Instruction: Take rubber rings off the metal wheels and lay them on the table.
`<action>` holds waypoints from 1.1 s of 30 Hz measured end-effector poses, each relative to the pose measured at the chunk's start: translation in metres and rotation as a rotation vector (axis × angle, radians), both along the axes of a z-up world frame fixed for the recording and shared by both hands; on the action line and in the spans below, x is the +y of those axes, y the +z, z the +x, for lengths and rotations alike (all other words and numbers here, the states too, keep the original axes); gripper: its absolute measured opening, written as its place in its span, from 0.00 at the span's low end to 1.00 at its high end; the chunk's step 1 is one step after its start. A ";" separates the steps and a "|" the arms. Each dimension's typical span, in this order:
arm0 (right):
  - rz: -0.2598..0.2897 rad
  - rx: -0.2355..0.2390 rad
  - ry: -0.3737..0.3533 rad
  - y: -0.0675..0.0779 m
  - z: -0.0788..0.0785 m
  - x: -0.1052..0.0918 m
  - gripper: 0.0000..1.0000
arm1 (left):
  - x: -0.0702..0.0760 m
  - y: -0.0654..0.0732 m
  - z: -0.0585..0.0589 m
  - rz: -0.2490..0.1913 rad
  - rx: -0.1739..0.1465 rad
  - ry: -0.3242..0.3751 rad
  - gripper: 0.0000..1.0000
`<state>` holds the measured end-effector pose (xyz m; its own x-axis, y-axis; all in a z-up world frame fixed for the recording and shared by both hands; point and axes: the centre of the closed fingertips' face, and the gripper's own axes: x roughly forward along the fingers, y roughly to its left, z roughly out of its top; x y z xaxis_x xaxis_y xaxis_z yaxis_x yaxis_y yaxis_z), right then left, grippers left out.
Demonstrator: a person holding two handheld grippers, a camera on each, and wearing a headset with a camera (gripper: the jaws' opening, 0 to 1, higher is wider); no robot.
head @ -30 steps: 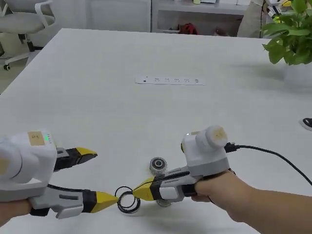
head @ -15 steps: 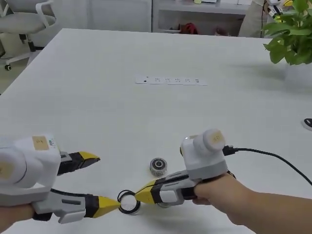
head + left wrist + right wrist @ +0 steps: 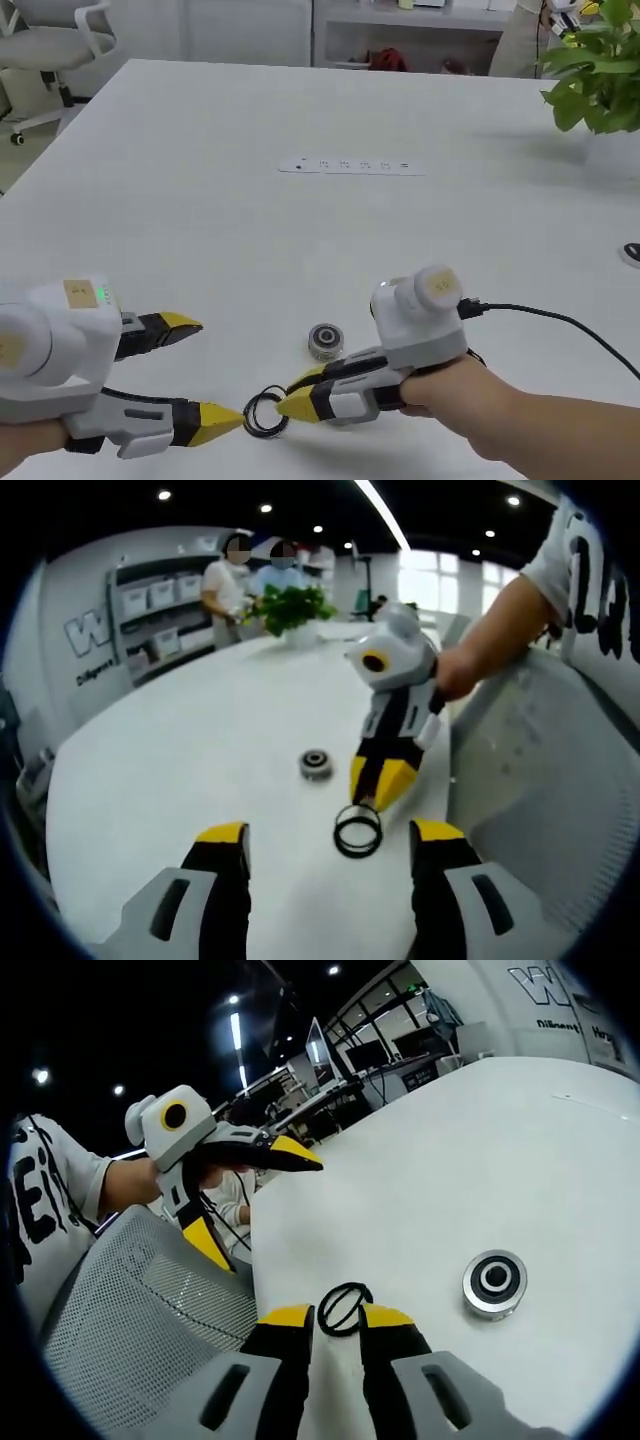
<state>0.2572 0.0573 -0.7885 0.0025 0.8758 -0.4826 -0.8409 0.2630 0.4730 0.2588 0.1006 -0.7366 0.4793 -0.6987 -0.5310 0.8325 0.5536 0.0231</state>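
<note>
Thin black rubber rings (image 3: 262,411) lie in overlapping loops on the white table (image 3: 300,240), near its front edge. My right gripper (image 3: 288,395) points left at them with its jaws a narrow gap apart; in the right gripper view the rings (image 3: 343,1307) rest just ahead of its fingertips (image 3: 287,1316). A small metal wheel (image 3: 325,340) stands on the table behind the rings and apart from them, also visible as the wheel (image 3: 494,1282) and the wheel (image 3: 316,764). My left gripper (image 3: 203,372) is wide open left of the rings (image 3: 357,832), holding nothing.
A white power strip (image 3: 350,165) lies mid-table. A potted plant (image 3: 595,70) stands at the far right corner. A black cable (image 3: 560,315) trails right from the right gripper. A grey mesh chair (image 3: 540,740) sits against the table's near edge.
The right gripper's jaws have parted slightly at the rings, which now rest on the table. Both grippers shifted only a little; the wheel stayed put.
</note>
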 end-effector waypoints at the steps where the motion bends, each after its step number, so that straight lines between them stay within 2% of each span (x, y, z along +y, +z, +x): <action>1: -0.002 -0.001 -0.001 0.000 0.000 0.000 0.19 | 0.000 0.000 0.000 0.000 0.000 0.000 0.66; 12: 0.001 -0.039 -0.011 0.010 0.005 -0.004 0.29 | -0.001 0.005 0.001 -0.004 -0.009 -0.001 0.66; 20: 0.016 -0.085 -0.025 0.025 0.012 -0.008 0.35 | -0.002 0.010 0.001 -0.008 -0.020 0.000 0.66; 28: 0.025 -0.143 -0.050 0.042 0.023 -0.023 0.38 | -0.003 0.015 0.001 -0.015 -0.028 0.002 0.66; 33: 0.031 -0.162 -0.085 0.050 0.032 -0.035 0.41 | -0.005 0.017 0.001 -0.018 -0.032 -0.001 0.66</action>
<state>0.2890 0.0224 -0.7380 0.1525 0.8838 -0.4424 -0.8821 0.3236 0.3423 0.2598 0.0955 -0.7193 0.4951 -0.7082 -0.5033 0.8320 0.5534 0.0396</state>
